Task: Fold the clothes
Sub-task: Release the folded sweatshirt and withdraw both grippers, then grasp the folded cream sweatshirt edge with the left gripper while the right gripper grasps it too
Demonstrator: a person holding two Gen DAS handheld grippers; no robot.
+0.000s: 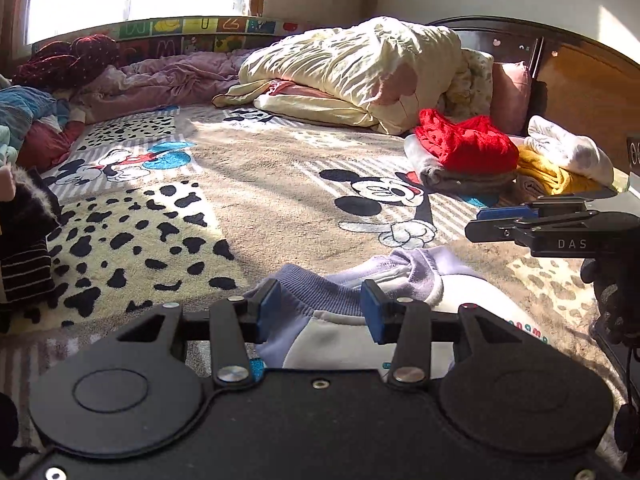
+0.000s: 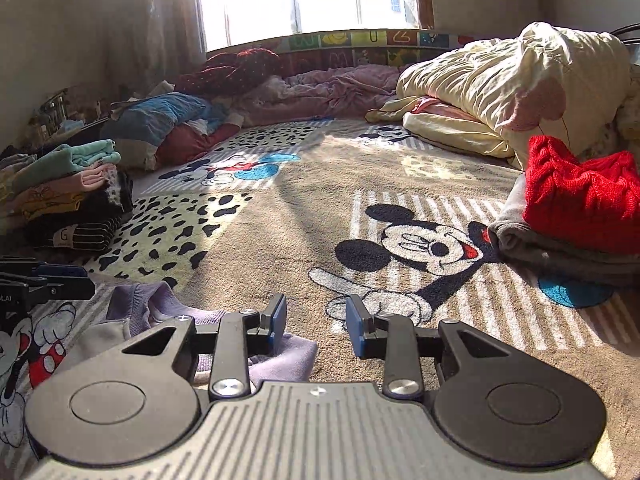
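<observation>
A lavender and white sweatshirt [image 1: 416,276] lies on the cartoon-mouse blanket [image 1: 256,184] right under my left gripper [image 1: 320,308]. Its ribbed collar runs between the blue pads, which stand apart and do not press on it, so this gripper is open. My right gripper [image 1: 500,220] hovers at the sweatshirt's right side. In the right wrist view the right gripper [image 2: 316,318] is open over bare blanket [image 2: 280,220]. The lavender sweatshirt [image 2: 136,304] lies beneath its left finger. The left gripper [image 2: 60,276] shows at the left edge.
A stack of folded clothes [image 2: 72,184] sits at the left. A red knit [image 1: 464,144] on grey garments and a yellow and white pile [image 1: 560,160] lie at the right by the headboard [image 1: 580,76]. A cream quilt [image 1: 352,64] and loose clothes [image 2: 168,120] fill the back.
</observation>
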